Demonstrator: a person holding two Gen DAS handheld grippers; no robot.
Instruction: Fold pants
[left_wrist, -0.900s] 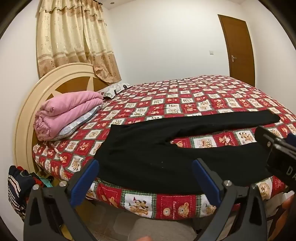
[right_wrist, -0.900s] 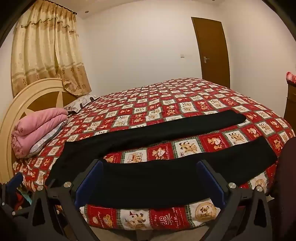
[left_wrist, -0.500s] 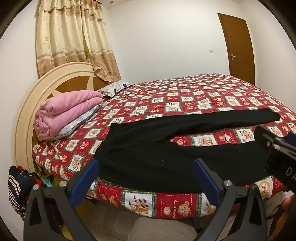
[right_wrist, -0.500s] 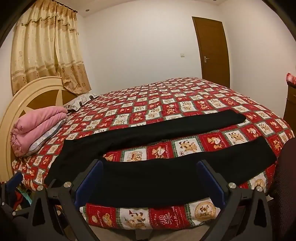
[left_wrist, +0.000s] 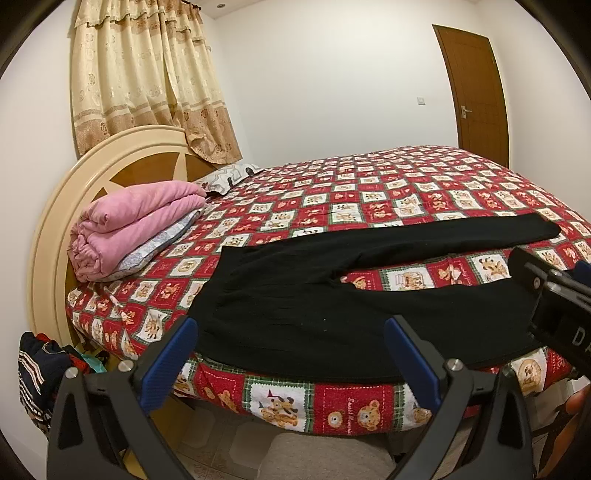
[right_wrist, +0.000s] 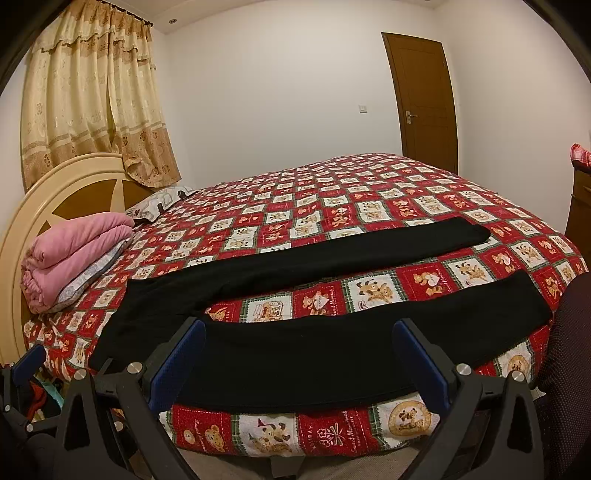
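Black pants (left_wrist: 288, 306) lie flat on the bed, waist to the left, two legs spread apart toward the right; they also show in the right wrist view (right_wrist: 295, 347). My left gripper (left_wrist: 291, 350) is open and empty, in front of the bed's near edge below the waist part. My right gripper (right_wrist: 299, 350) is open and empty, in front of the near leg. The right gripper's body (left_wrist: 554, 291) shows at the right edge of the left wrist view.
The bed has a red patterned cover (right_wrist: 332, 206) and a cream round headboard (left_wrist: 55, 206). A folded pink blanket (left_wrist: 129, 225) lies on a pillow at the left. A pile of clothes (left_wrist: 37, 373) sits on the floor at the left. A brown door (right_wrist: 424, 99) is behind.
Both grippers have drifted slightly; the view sits a touch lower against the bed. The pants have not moved and both grippers stay open.
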